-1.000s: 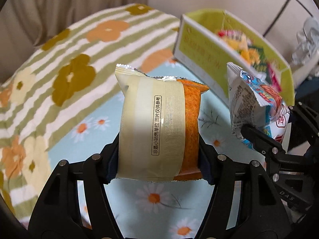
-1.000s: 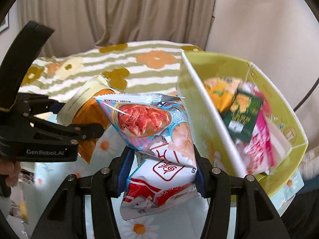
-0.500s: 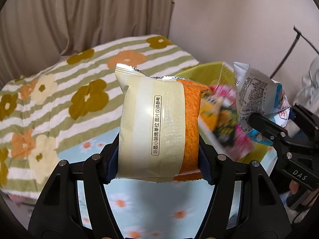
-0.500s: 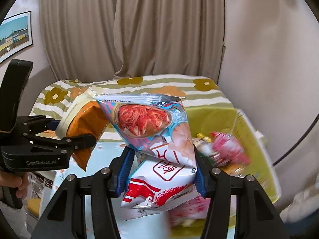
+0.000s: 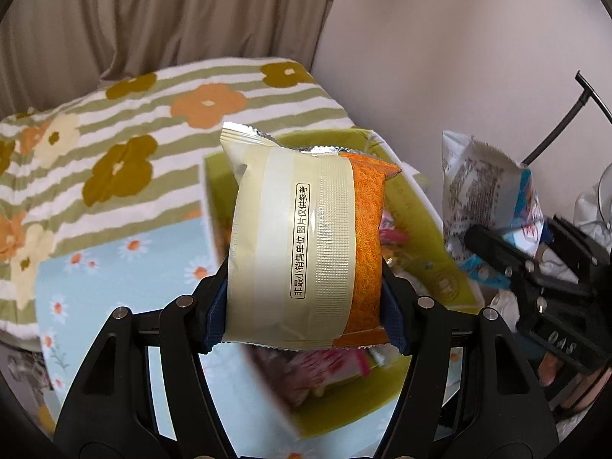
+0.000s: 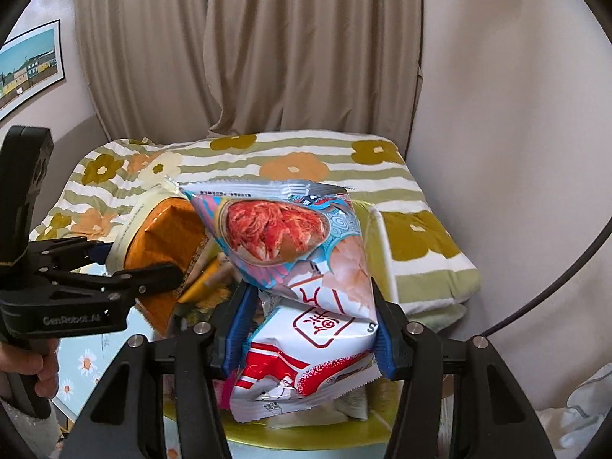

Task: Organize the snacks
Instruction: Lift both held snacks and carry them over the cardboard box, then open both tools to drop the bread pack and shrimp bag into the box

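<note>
— What is the left gripper (image 5: 306,298) holding?
— Its jaws squeeze a cream and orange snack packet (image 5: 306,244), up in the air over the green snack box (image 5: 417,206).

— And the right gripper (image 6: 310,329)?
— Its jaws pinch a blue and white kimchi snack bag (image 6: 302,267) above the same box.

— What is behind?
— A striped flower blanket (image 6: 306,160), then tan curtains (image 6: 267,46).
</note>
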A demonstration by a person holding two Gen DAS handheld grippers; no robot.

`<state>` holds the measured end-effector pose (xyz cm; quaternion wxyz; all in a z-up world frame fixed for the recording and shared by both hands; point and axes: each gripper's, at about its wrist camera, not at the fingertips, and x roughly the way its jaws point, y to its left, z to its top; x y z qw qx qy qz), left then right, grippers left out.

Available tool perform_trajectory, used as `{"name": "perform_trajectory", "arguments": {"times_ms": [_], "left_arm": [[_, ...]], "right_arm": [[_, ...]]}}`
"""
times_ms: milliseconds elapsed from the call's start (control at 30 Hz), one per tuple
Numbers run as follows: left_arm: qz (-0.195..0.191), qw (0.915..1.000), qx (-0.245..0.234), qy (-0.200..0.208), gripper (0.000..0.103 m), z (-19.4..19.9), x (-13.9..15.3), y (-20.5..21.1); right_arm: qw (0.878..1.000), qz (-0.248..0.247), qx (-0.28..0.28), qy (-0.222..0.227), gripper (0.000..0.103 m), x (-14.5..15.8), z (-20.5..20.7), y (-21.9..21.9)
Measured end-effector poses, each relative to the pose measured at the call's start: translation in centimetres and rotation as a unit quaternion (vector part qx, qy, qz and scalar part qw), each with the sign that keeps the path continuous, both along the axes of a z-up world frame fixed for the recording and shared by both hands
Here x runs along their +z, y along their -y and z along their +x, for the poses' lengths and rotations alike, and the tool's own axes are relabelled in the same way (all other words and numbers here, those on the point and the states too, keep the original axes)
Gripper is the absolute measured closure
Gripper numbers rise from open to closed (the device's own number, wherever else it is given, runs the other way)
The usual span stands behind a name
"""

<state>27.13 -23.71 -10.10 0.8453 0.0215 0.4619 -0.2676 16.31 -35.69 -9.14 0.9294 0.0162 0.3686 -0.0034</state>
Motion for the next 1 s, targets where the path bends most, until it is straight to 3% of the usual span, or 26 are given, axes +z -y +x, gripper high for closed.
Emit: {"name": "perform_trajectory", "arguments": {"times_ms": [167, 233, 267, 300, 633, 867, 933, 1000], "left_arm": [[0.011, 0.9999, -0.007, -0.003, 0.038, 1.4, 0.1, 2.6], [0.003, 0.9998, -0.018, -0.009, 0.019, 1.8, 0.1, 3.1], [0.005, 0.9998, -0.019, -0.007, 0.003, 1.8, 0.2, 3.2], [0.013, 0.9998, -0.017, 0.003, 0.000, 1.7, 0.4, 3.2], [0.055, 0.9984, 0.008, 0.012, 0.000, -0.1, -0.3, 0.3], [0.046, 0.9982, 0.039, 0.003, 0.000, -1.8, -0.7, -1.7], [0.047, 0.9975, 0.053, 0.004, 0.000, -2.7, -0.5, -2.4], [0.049, 0.9966, 0.066, 0.002, 0.000, -3.5, -0.5, -3.3]], "right_arm": [[1.000, 0.009, -0.010, -0.006, 0.053, -0.7, 0.3, 1.3], [1.000, 0.011, -0.015, -0.008, 0.053, -0.9, 0.3, 1.7], [1.000, 0.013, -0.016, -0.011, 0.053, -1.0, 0.3, 1.8], [1.000, 0.013, -0.016, -0.014, 0.053, -1.1, 0.3, 1.9], [0.999, 0.021, -0.016, -0.043, 0.053, -2.9, -0.3, 3.2], [0.997, 0.051, 0.002, -0.056, 0.050, -3.2, 0.7, 3.3], [0.997, 0.059, 0.006, -0.054, 0.043, -3.3, 0.8, 3.2], [0.997, 0.063, 0.007, -0.054, 0.005, -3.5, 0.8, 3.2]]}}
